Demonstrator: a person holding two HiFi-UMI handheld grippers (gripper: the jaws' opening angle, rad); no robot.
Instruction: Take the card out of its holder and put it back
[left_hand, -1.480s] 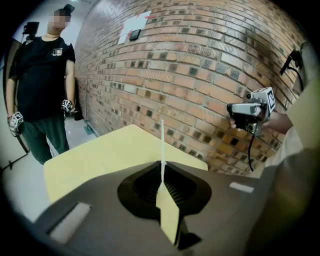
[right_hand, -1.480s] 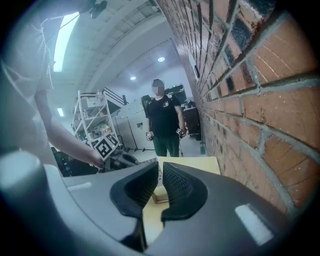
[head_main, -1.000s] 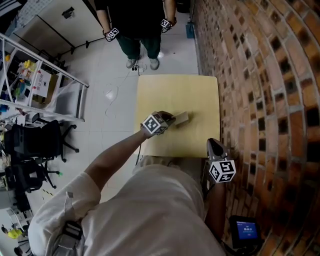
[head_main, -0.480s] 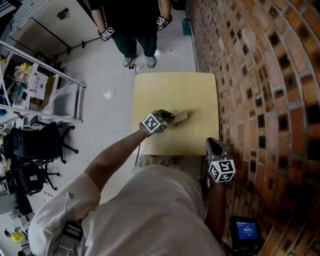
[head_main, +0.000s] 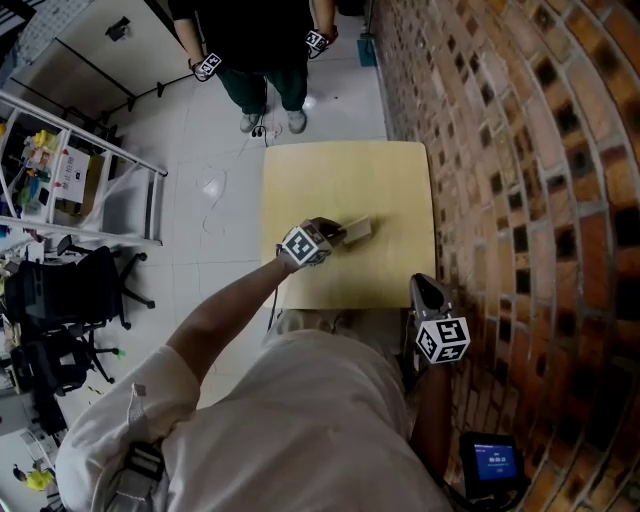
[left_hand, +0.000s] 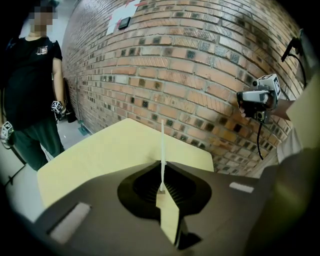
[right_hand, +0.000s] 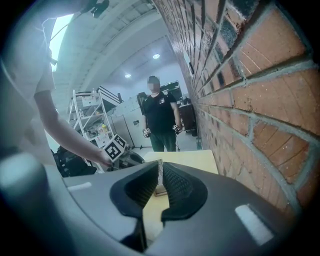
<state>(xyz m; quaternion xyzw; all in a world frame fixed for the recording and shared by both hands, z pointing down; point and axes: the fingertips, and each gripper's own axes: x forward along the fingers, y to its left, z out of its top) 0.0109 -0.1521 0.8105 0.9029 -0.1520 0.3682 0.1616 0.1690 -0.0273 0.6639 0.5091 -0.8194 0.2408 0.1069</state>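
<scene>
A thin white card stands edge-on between the jaws of my left gripper, which is shut on it. In the head view the left gripper reaches over the middle of the yellow table to the small wooden holder. The right gripper view shows the holder with the card upright above it; I cannot tell whether the card sits in its slot. My right gripper hangs at the table's near right corner, apart from the holder, its jaws drawn together with nothing between them.
A brick wall runs along the table's right side. A person in a black top stands at the table's far end. A metal shelf rack and an office chair stand to the left. A small lit screen lies near right.
</scene>
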